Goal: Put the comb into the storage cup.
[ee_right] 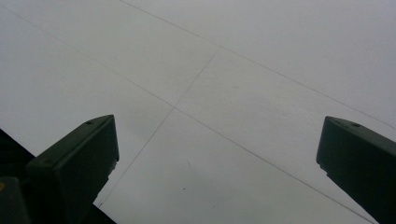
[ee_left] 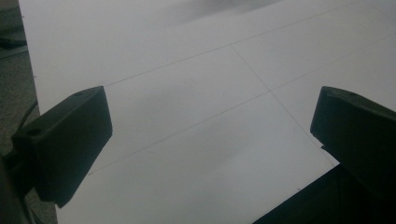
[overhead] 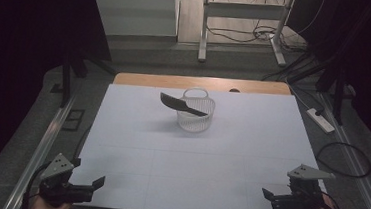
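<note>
Dark spatula (overhead: 179, 104) lies across the white wire basket (overhead: 195, 117) at the table's (overhead: 135, 145) far centre, long axis left-right, well ahead of both empty, wide-open grippers, left gripper (overhead: 94, 185) and right gripper (overhead: 268, 197), roughly equidistant.

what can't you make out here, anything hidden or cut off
- Basket contents: high view, too small and dim, wire wall in the way.
- Dark utensil across its rim: type unclear, too small.
- Person's hands: cut off by the bottom edge, behind each hand-held gripper, left and right.
</note>
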Demonstrator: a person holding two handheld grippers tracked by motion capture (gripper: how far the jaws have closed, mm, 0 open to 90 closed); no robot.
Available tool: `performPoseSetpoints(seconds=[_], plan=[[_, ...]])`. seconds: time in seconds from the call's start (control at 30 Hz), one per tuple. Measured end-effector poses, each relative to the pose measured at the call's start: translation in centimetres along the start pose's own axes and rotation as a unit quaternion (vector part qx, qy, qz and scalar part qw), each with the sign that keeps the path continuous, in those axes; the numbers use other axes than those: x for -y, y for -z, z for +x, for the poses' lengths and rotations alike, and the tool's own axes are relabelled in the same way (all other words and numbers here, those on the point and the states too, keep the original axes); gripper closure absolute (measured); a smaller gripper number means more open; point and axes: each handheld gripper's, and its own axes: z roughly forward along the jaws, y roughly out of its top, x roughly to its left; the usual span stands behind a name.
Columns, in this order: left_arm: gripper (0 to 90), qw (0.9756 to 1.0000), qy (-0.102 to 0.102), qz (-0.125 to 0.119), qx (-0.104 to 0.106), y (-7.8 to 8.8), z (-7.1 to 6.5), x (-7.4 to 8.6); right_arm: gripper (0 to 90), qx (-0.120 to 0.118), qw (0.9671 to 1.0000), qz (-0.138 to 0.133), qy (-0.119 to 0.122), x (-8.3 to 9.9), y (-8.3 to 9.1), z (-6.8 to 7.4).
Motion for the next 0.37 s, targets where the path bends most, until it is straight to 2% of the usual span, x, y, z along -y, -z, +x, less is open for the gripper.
performPoseSetpoints(seconds=[0.2,0.37], plan=[[0.0,0.9998,0.003,0.018,-0.012,0.15,-0.15,0.17,0.0,0.001,1.0000,0.000,0.000,-0.01,-0.02,0.00],[0.0,0.9996,0.006,0.021,-0.015,0.05,-0.20,0.11,0.0,0.001,1.0000,0.002,0.002,-0.03,-0.08,0.02]])
